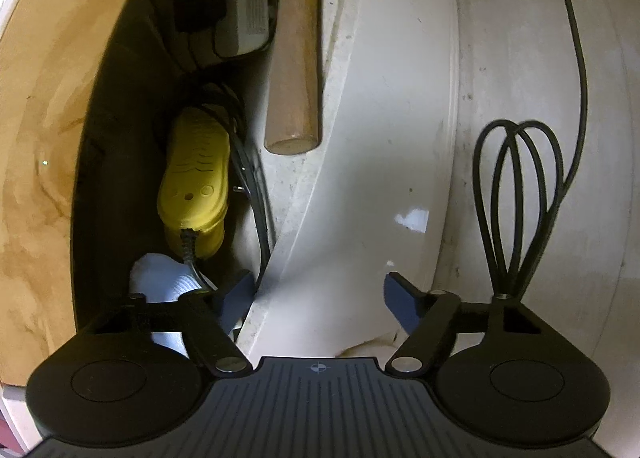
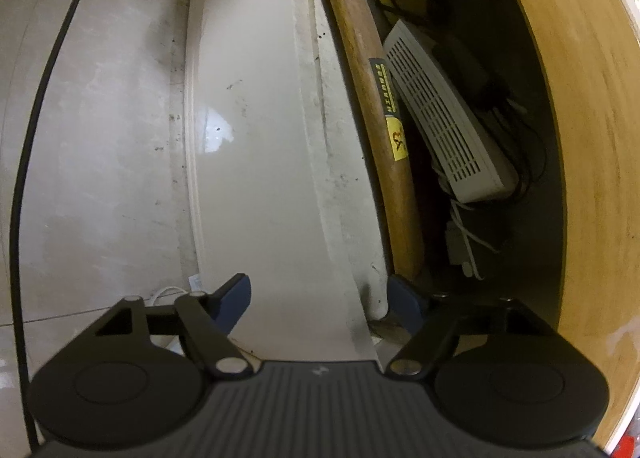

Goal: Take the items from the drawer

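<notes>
- through the left wrist view, the drawer (image 1: 400, 98) front edge runs away from the camera, with the left gripper (image 1: 318, 296) spread astride it, holding nothing; inside, a hammer handle (image 1: 296, 70) lies lengthwise, butt nearest, beside a yellow device (image 1: 196, 174).
- through the right wrist view, the right gripper (image 2: 320, 298) is spread over the same edge; the handle (image 2: 380, 106) lies along it, beside a white box (image 2: 444, 130).

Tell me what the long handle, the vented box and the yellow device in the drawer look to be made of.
Long handle: wood, smooth, light varnish; brown grain, cut end, paper label stuck on.
Vented box: white or pale grey moulded plastic, matte; rows of slots.
Yellow device: glossy moulded plastic, perhaps rubbery; raised ridges and dimples, with a black cord at its end.
</notes>
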### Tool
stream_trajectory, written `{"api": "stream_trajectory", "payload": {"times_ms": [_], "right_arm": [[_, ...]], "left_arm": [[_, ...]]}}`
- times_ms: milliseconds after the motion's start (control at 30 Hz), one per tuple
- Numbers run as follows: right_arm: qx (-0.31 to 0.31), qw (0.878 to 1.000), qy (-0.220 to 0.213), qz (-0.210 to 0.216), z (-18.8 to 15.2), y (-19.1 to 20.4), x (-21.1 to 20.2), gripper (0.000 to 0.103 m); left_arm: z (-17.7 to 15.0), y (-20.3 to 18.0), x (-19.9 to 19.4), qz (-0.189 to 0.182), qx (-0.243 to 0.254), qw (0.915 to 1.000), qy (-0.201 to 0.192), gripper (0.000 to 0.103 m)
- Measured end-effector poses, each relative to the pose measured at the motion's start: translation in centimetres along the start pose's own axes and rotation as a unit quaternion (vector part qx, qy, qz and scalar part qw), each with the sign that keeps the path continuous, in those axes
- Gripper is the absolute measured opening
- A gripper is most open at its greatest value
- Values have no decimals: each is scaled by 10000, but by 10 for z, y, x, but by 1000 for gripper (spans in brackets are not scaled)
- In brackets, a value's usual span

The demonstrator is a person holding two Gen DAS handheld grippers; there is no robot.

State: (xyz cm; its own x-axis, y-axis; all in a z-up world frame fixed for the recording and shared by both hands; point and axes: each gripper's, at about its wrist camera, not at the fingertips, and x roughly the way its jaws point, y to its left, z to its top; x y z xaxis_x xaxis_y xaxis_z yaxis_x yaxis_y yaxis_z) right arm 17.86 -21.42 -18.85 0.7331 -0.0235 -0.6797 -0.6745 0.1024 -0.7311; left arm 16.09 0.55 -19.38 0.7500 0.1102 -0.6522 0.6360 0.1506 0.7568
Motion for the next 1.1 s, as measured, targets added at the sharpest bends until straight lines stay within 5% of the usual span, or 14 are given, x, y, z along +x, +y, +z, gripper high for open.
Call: {"api": "stream_trajectory", "payload": {"times_ms": [133, 233, 367, 1100], "right_arm": [[-53, 9999, 71, -57, 0, 0, 3, 66], [14, 9999, 166, 10, 0, -2, 6, 47], [33, 9998, 173, 53, 1, -3, 6, 47], [4, 9999, 100, 6, -3, 7, -2, 47]], "left_arm": [[0, -1, 0, 130, 141, 9998, 34, 59], [0, 1, 1, 229, 134, 9996, 79, 49], [2, 5, 0, 291, 36, 9995, 97, 41], [-4, -3, -14, 289, 91, 9995, 75, 40]]}}
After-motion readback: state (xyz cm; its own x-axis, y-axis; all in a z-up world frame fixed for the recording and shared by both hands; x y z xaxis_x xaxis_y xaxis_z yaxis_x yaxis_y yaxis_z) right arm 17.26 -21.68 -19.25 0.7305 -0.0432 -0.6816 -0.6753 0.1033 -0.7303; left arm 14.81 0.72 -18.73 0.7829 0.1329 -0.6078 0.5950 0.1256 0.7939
